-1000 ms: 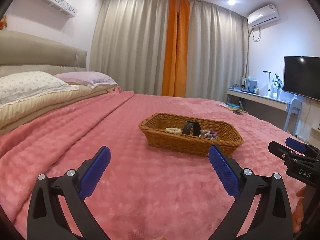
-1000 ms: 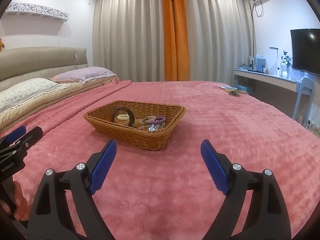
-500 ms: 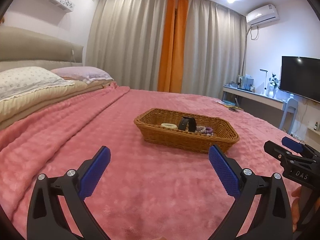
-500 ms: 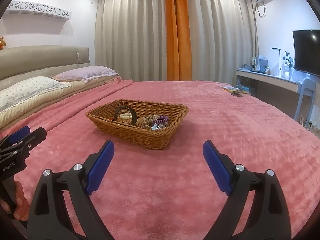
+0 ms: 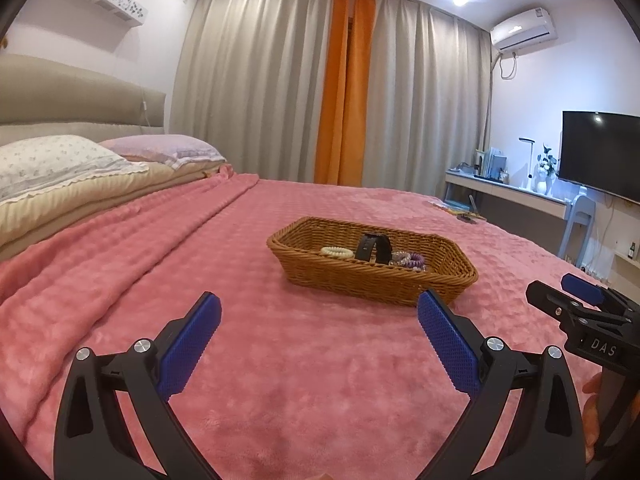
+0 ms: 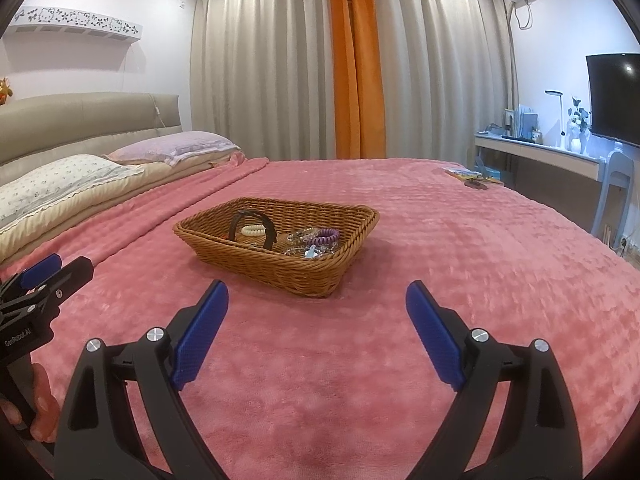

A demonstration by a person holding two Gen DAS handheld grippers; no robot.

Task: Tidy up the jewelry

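Note:
A brown wicker basket (image 5: pixel 376 280) (image 6: pixel 280 264) sits on the pink bedspread in front of both grippers. In it lie a black watch band (image 5: pixel 374 248) (image 6: pixel 252 218), a cream coil hair tie (image 5: pixel 337 252) (image 6: pixel 253 231), a purple coil tie (image 5: pixel 416 259) (image 6: pixel 326 236) and some beaded pieces (image 6: pixel 304 236). My left gripper (image 5: pixel 320 316) is open and empty, short of the basket. My right gripper (image 6: pixel 317 306) is open and empty, just short of the basket's near wall.
The pink blanket (image 5: pixel 280 360) covers the whole bed. Pillows (image 5: pixel 60 164) lie at the left by the headboard. A desk (image 5: pixel 504 192), a chair (image 5: pixel 578 216) and a TV (image 5: pixel 600 152) stand at the right. Small items (image 6: pixel 472 178) lie at the bed's far right edge.
Both grippers have shifted slightly and stay open; the basket sits a little nearer in the right wrist view. Nothing in the basket has moved.

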